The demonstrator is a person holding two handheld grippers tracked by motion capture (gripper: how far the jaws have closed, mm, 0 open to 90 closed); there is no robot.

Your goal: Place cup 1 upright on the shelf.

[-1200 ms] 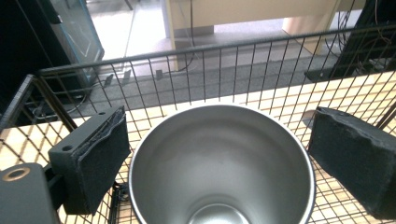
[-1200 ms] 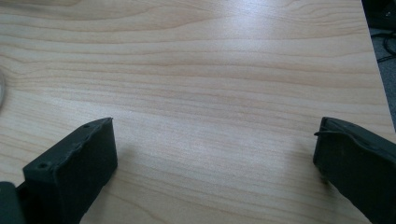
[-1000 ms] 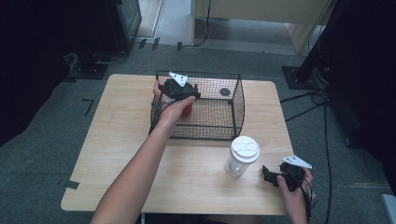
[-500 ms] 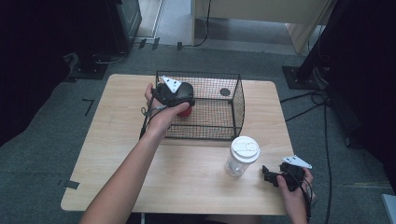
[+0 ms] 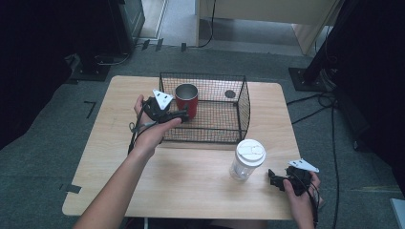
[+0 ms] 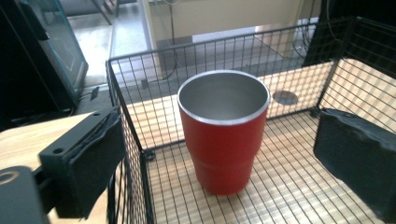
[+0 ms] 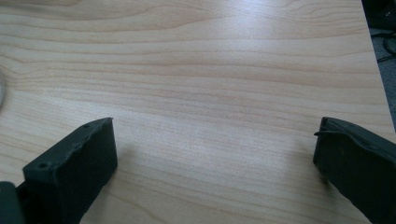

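A red metal cup (image 5: 187,101) (image 6: 219,112) with a steel inside stands upright in the left part of a black wire basket (image 5: 241,112) (image 6: 154,60). My left gripper (image 5: 177,115) (image 6: 220,161) is open just short of the cup and does not touch it. In the left gripper view one jaw sits outside the basket's left wall and the other inside it. My right gripper (image 5: 273,178) (image 7: 212,154) rests open on the wooden table (image 5: 191,186) (image 7: 196,70) at the front right, nothing between its jaws.
A clear jar with a white lid (image 5: 247,160) stands on the table just left of my right gripper, in front of the basket. A small dark disc (image 5: 230,94) (image 6: 285,97) lies in the basket's far right corner. Dark stands and cables surround the table.
My left hand has drawn back to the left and toward me, off the basket's top. The red cup now stands free in the basket. The right gripper has stayed put.
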